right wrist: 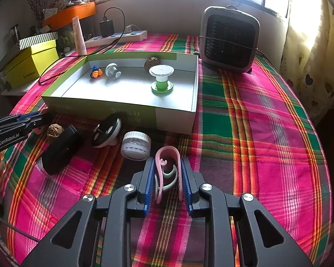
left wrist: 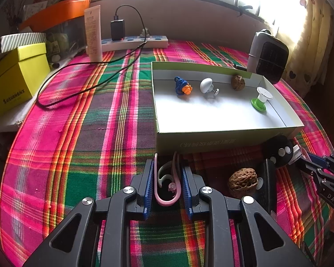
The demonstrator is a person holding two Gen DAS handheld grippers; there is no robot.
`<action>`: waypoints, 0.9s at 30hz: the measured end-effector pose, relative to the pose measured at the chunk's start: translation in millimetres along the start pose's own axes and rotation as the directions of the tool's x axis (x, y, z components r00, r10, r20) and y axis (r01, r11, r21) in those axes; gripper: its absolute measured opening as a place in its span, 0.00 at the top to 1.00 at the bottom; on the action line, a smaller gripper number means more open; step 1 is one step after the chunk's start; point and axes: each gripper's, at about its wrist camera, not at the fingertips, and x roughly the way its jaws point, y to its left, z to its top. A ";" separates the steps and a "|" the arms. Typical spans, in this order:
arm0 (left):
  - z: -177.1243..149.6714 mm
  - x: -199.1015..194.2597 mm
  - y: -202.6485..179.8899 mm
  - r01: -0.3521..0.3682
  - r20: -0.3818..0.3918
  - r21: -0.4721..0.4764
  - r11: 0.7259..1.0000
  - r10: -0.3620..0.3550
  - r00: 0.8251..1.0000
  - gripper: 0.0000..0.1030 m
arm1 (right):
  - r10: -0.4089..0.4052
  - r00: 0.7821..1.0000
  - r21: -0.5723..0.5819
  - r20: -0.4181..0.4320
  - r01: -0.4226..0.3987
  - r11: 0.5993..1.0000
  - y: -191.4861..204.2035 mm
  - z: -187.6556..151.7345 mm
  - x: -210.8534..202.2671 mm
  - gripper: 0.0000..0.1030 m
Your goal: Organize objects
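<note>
The box [right wrist: 173,115] sits toward the far middle of the plaid-covered table [right wrist: 256,133], its near wall just beyond both grippers; open cloth stretches along the table's right edge. Each gripper clamps 1 pink ear hook between blue pads. The left gripper [left wrist: 168,182] holds its ear hook [left wrist: 164,200] with the loop toward the camera, long axis along the fingers; the right gripper [right wrist: 168,178] holds its ear hook [right wrist: 168,153] with the loop pointing at the box.
</note>
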 end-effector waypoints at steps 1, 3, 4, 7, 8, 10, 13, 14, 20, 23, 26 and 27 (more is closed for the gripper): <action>0.0 0.0 -0.3 0.001 -0.001 0.000 1.000 -0.001 1.000 0.79 | 0.001 1.000 -0.001 0.000 -0.001 1.000 -0.1 0.1 0.0 0.76; -0.1 -0.3 0.0 0.003 -0.001 -0.003 1.000 -0.003 1.000 0.79 | 0.001 1.000 0.000 0.000 -0.001 1.000 -0.3 0.1 -0.1 0.76; -0.2 -0.4 -0.5 0.004 -0.003 -0.005 1.000 -0.004 1.000 0.79 | 0.001 1.000 0.003 0.000 -0.001 1.000 -0.4 0.1 -0.1 0.76; -0.2 -0.5 -0.5 0.007 -0.004 -0.005 1.000 -0.008 1.000 0.79 | 0.001 1.000 0.010 0.001 -0.001 1.000 -0.1 -0.5 -0.8 0.76; -0.4 -0.5 -0.9 0.009 -0.005 -0.006 1.000 -0.009 1.000 0.79 | 0.003 1.000 0.012 0.002 -0.003 1.000 -0.5 -0.6 -1.2 0.77; -1.0 -1.1 -2.3 0.013 -0.006 -0.007 1.000 -0.013 1.000 0.79 | 0.007 1.000 0.016 0.004 -0.007 1.000 -0.1 -1.0 -1.8 0.77; -1.2 -3.1 -2.9 0.015 -0.003 -0.006 1.000 -0.015 1.000 0.79 | 0.008 1.000 0.023 0.008 -0.009 1.000 0.4 -2.0 -3.6 0.77; -1.2 -4.1 -3.2 0.017 -0.001 -0.005 1.000 -0.017 1.000 0.79 | 0.010 1.000 0.025 0.008 -0.010 1.000 0.5 -2.1 -4.0 0.77; -1.5 -8.9 -3.6 0.021 0.006 -0.005 1.000 -0.021 1.000 0.79 | 0.016 1.000 0.027 0.017 -0.016 0.999 2.5 -2.6 -7.1 0.77; -2.0 -11.5 -3.8 0.024 0.010 -0.005 1.000 -0.024 1.000 0.79 | 0.015 1.000 0.029 0.022 -0.016 0.999 3.2 -2.7 -9.0 0.77; -1.7 -14.2 -4.0 0.028 0.013 -0.006 1.000 -0.028 1.000 0.79 | 0.012 0.999 0.032 0.029 -0.013 0.999 3.1 -2.0 -11.2 0.77; -1.5 -15.5 -4.8 0.031 0.015 -0.004 0.999 -0.031 0.999 0.79 | 0.012 0.999 0.032 0.033 -0.013 0.999 3.2 -1.6 -12.5 0.77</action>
